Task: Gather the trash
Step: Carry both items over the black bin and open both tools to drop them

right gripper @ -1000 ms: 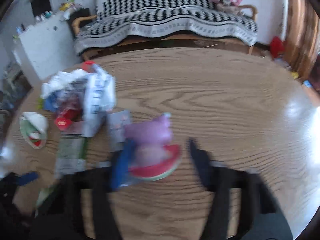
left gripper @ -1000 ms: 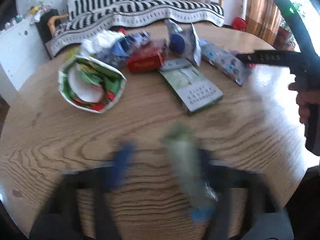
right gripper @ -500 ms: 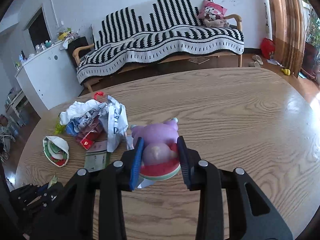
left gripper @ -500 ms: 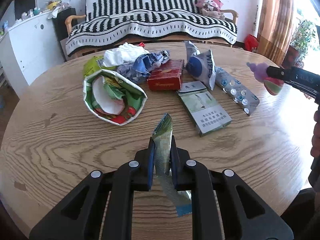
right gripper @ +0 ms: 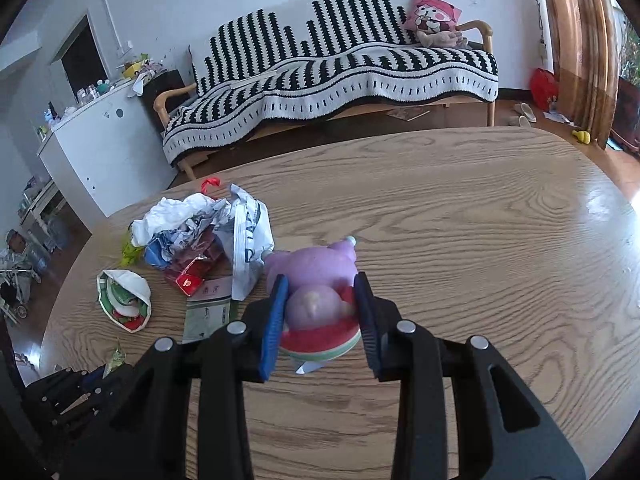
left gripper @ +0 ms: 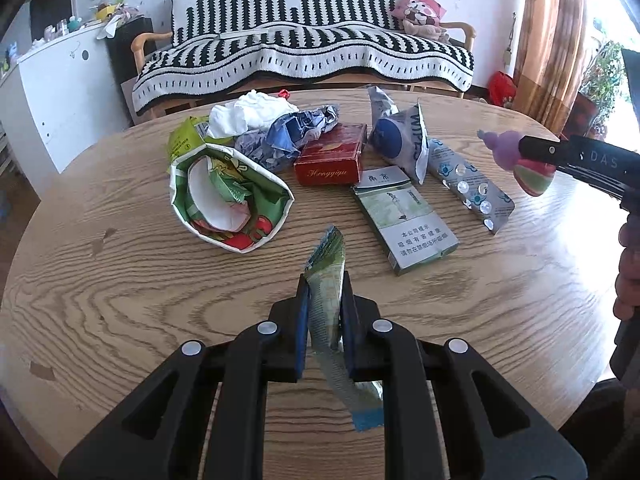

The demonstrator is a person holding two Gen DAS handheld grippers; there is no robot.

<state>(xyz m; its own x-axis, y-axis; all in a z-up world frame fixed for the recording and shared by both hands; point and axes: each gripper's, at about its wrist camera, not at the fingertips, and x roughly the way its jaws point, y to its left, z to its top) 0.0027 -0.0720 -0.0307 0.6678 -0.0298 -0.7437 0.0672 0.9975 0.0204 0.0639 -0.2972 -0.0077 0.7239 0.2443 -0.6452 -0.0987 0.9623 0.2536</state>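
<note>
Behind the round wooden table (left gripper: pixel 120 304) a sofa under a black-and-white striped throw (left gripper: pixel 304 52) fills the top of both views, with a white cabinet (left gripper: pixel 52 92) at the left edge. At the bottom centre of the left wrist view, the left gripper (left gripper: pixel 325 312) is clamped on a thin green wrapper (left gripper: pixel 326 280) that sticks up above the fingers and trails down below them. Trash lies in a heap in the upper middle of that frame: an open green paper bowl (left gripper: pixel 228 200), crumpled white paper (left gripper: pixel 248 114), a red box (left gripper: pixel 332 156), a wipes pouch (left gripper: pixel 400 140), a green cigarette pack (left gripper: pixel 404 220) and a blister pack (left gripper: pixel 468 184), most of them touching. At the bottom centre of the right wrist view, the right gripper (right gripper: pixel 320 316) grips a purple toy with a watermelon-coloured base (right gripper: pixel 316 296), held above the tabletop to the right of the heap.
</note>
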